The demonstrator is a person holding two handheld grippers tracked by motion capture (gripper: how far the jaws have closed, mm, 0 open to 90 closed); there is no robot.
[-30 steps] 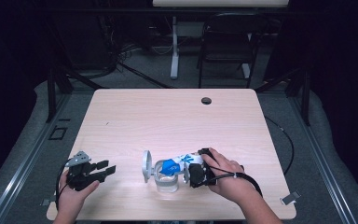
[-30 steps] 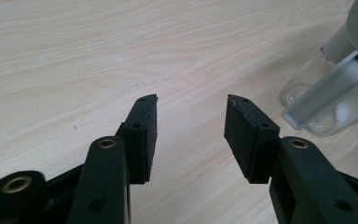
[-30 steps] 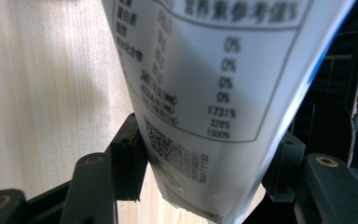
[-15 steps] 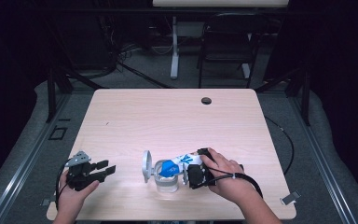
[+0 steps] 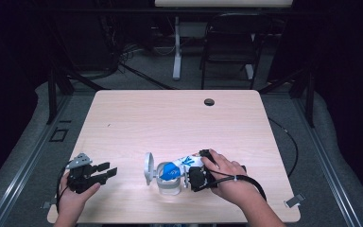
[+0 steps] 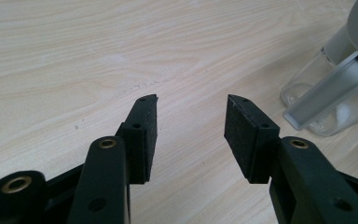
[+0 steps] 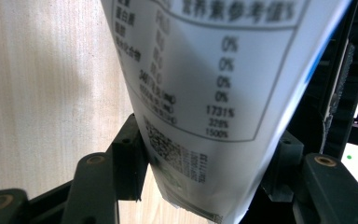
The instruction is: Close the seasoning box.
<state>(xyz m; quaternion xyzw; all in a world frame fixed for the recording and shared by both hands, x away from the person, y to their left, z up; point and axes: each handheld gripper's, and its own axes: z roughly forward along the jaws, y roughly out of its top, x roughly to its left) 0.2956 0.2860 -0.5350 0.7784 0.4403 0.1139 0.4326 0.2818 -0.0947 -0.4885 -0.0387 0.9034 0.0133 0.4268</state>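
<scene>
- The right gripper [image 5: 194,176] sits low and right of centre in the high view, held by the person's right hand [image 5: 227,179], with its tips toward the left of the frame.
- Its jaws pinch a white packet [image 7: 205,88] with blue print; in the right gripper view the packet's printed panel, with a table of percentages and a small code block, stands between the two black pads and touches both.
- In the high view the packet [image 5: 182,163] lies tilted, its blue-marked end over the mouth of a clear jar [image 5: 168,182].
- The jar stands on the table [image 5: 170,123] low and centre in the frame, just left of the right gripper.
- A grey hinged lid [image 5: 148,166] stands open on the jar's left side.
- The left gripper [image 5: 108,173] is at the lower left of the high view, held by the left hand [image 5: 73,198] near the table's front edge, well apart from the jar.
- Its jaws are spread with bare wood between them, as the left gripper view [image 6: 191,126] shows.
- In that same view the clear jar [image 6: 326,107] and its grey lid arm sit at the right edge of the frame, clear of the pads.
- A small dark round hole [image 5: 209,101] marks the far part of the table, upper centre-right.
</scene>
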